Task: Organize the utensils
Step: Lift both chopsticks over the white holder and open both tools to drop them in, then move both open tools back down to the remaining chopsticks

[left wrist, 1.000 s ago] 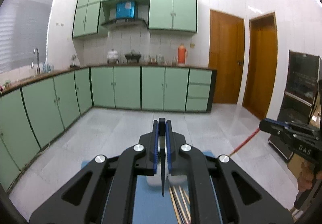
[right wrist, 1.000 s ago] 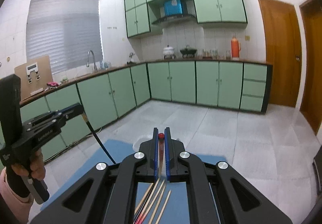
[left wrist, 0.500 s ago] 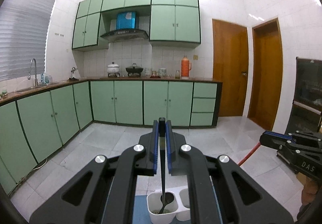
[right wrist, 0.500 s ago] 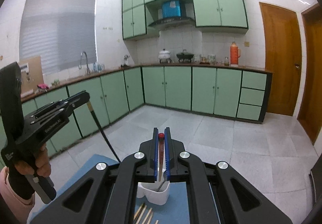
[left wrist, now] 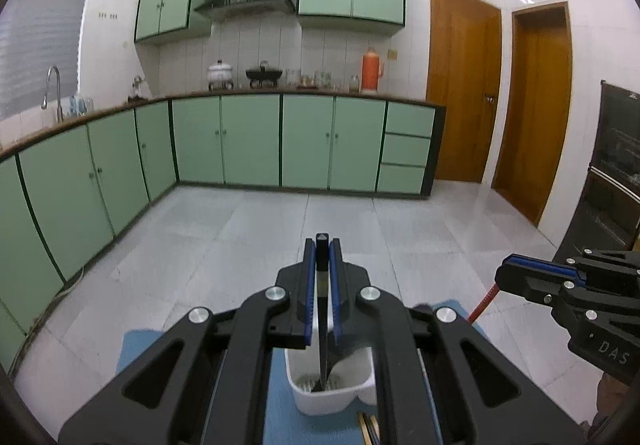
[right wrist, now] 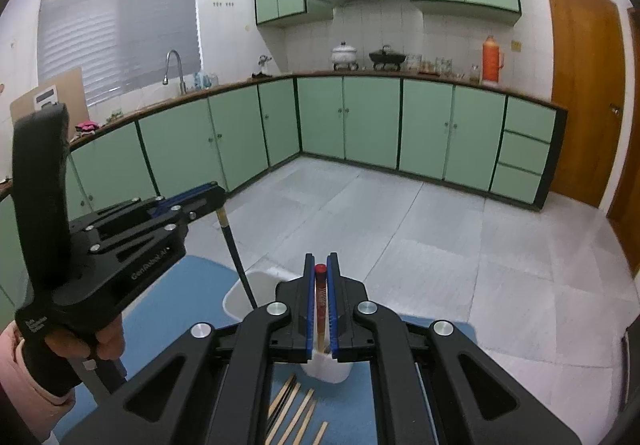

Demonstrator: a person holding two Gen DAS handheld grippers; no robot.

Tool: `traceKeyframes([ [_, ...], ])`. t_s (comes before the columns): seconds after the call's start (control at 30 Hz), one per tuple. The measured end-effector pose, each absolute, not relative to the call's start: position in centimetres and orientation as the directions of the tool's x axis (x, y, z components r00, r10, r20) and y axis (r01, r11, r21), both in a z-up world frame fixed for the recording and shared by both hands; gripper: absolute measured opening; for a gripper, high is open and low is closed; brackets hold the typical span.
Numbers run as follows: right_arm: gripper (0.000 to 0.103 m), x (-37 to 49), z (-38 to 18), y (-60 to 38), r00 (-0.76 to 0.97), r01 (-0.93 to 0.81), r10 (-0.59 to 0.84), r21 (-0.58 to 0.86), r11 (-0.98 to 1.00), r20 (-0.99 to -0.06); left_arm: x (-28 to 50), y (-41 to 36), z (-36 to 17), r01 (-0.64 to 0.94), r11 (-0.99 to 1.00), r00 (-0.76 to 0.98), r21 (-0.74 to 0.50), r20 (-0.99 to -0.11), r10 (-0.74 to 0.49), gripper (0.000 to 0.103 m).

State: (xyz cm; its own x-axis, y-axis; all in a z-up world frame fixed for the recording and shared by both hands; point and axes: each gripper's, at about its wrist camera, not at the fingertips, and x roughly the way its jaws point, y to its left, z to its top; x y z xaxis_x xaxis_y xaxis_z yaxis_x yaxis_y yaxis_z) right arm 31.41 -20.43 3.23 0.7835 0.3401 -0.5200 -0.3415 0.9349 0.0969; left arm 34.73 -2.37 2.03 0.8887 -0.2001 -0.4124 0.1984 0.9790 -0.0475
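We cannot see the lower end of the black utensil (left wrist: 322,341) inside the white holder (left wrist: 332,399); our left gripper (left wrist: 322,301) covers the holder's sides. The wooden chopsticks (right wrist: 298,411) run off the bottom edge, partly hidden by the right gripper (right wrist: 320,305).

2 grippers: left gripper (left wrist: 322,245) w/ 1 black utensil (left wrist: 322,349), right gripper (right wrist: 321,269) w/ 1 red-tipped chopstick (right wrist: 320,301). 1 white holder (left wrist: 332,397), at least 2 compartments. 1 blue mat (right wrist: 192,277). Loose wooden chopsticks (right wrist: 298,415) on mat: approx 5 visible, rest hidden by gripper body. 2 wooden doors (left wrist: 464,89).
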Motion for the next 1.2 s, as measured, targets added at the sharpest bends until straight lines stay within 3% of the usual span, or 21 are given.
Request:
traceKeyframes([
  [0.13, 0.028, 30.2, 3.1, -21.5, 0.798, -0.316, 0.331, 0.119, 0.941, -0.503, 33.2, -1.6, 1.7, 0.196, 0.979, 0.89, -0.059, -0.408, -0.202, 0.033],
  [0.2, 0.046, 29.1, 3.3, -22.3, 0.82, -0.286, 0.31, 0.125, 0.95, -0.482, 32.2, -1.3, 1.9, 0.193, 0.979, 0.894, -0.059, -0.401, -0.201, 0.041],
  [0.33, 0.058, 26.8, 3.2, -23.5, 0.848, -0.237, 0.261, 0.111, 0.965, -0.462, 29.2, -1.0, 2.1, 0.179, 0.983, 0.905, -0.05, -0.383, -0.185, 0.063],
  [0.4, 0.07, 25.3, 2.8, -24.1, 0.861, -0.204, 0.232, 0.109, 0.973, -0.453, 27.4, -0.8, 2.1, 0.169, 0.985, 0.91, -0.039, -0.377, -0.171, 0.07],
  [0.5, 0.078, 22.2, 1.3, -25.2, 0.868, -0.157, 0.202, 0.134, 0.978, -0.453, 24.5, -0.9, 1.3, 0.167, 0.985, 0.906, -0.038, -0.389, -0.168, 0.079],
  [0.63, 0.081, 18.7, -1.3, -26.0, 0.864, -0.104, 0.163, 0.149, 0.983, -0.477, 21.1, -0.9, -0.6, 0.159, 0.987, 0.889, -0.034, -0.43, -0.158, 0.085],
  [1.2, 0.082, 8.2, -13.0, -23.0, 0.716, -0.047, 0.137, 0.149, 0.988, -0.684, 12.5, 0.2, -11.4, 0.147, 0.989, 0.723, 0.0, -0.682, -0.108, 0.086],
])
